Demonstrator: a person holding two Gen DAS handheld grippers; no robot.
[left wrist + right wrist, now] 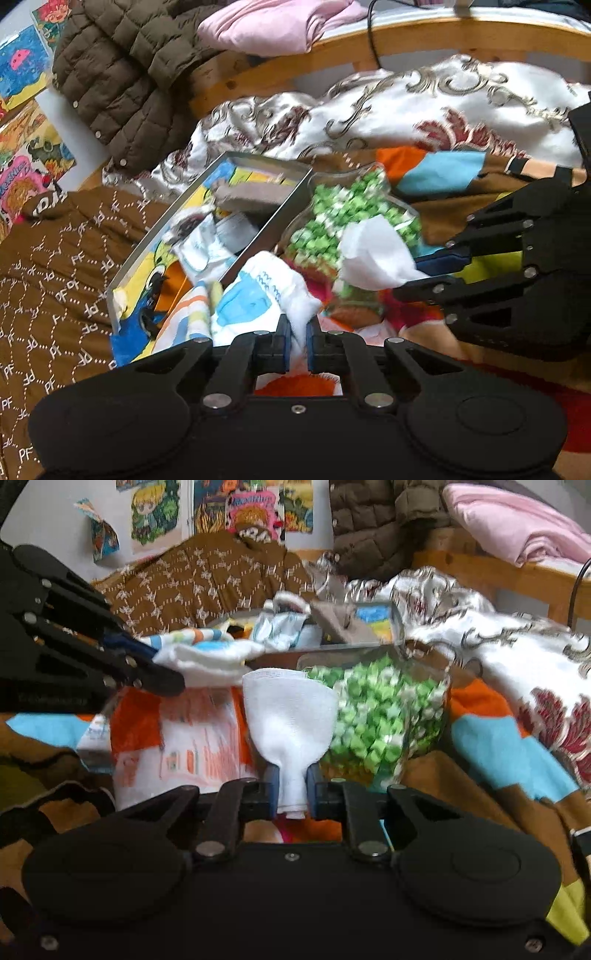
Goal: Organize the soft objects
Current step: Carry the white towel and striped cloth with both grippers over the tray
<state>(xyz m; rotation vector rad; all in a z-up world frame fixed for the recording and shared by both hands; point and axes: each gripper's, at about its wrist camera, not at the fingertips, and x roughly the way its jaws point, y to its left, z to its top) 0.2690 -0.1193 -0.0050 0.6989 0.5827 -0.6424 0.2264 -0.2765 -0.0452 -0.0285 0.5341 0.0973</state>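
Two soft pieces are being pinched at once, one in each pair of tongs, above a bed heaped with clothes and blankets. Starting at the left, the metal tin [258, 236] is lying open on the brown quilted blanket [55, 266], and it is already holding a few small cloth items, among them a taupe piece and a pale blue-and-white one. Just beside its near wall, the left tongs [298, 334] are pressing together on the white cloth with blue print [258, 291], which is draping toward the tin's edge. Further right, the right tongs [292, 781] are clamping the narrow end of the plain white cloth [291, 709], which is fanning out upright in front of the clear bag of green pieces [380, 716]. Judging from this, the gathering step is in hand: both cloths are gripped but neither is yet inside the tin. The next move is probably calling for carrying each piece over the tin's rim and letting go only once it is hanging clear of the wall, the left one first since it is nearer.
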